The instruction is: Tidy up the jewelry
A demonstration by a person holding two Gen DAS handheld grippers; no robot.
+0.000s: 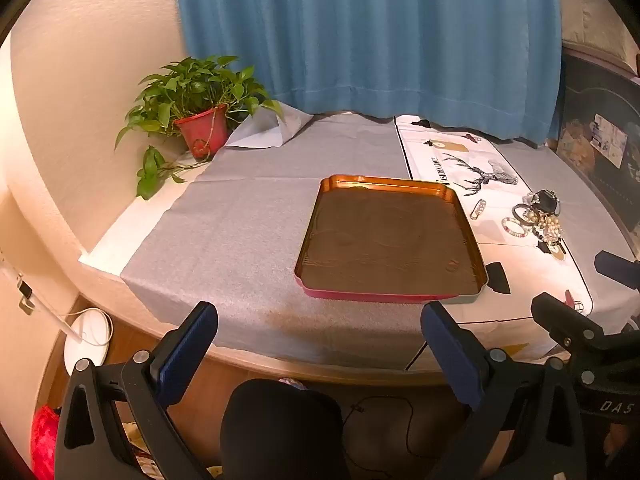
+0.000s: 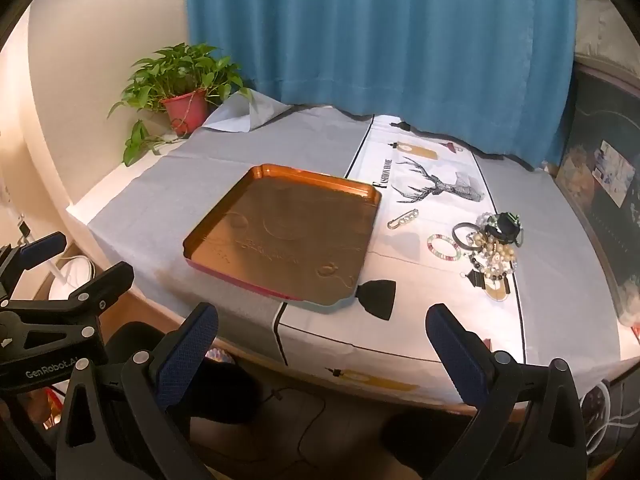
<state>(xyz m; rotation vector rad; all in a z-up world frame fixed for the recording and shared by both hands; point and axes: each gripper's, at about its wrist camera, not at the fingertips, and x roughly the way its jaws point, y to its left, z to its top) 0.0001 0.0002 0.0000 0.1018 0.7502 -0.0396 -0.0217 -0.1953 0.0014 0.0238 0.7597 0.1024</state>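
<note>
Both the left gripper (image 1: 320, 340) and right gripper (image 2: 322, 340) are hanging wide open, empty; task just starting, reaching for the jewelry pile (image 2: 490, 240) comes next, tray (image 2: 280, 240) waiting.

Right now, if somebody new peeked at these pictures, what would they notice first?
Probably the shiny orange metal tray lying empty in the middle of the table, on the grey cloth. Next, the tangled pile of pearl and bead jewelry to its right on the white deer-print cloth, with a pastel bead bracelet beside it. Behind hangs a big blue curtain, with a potted green plant in the left corner.
</note>
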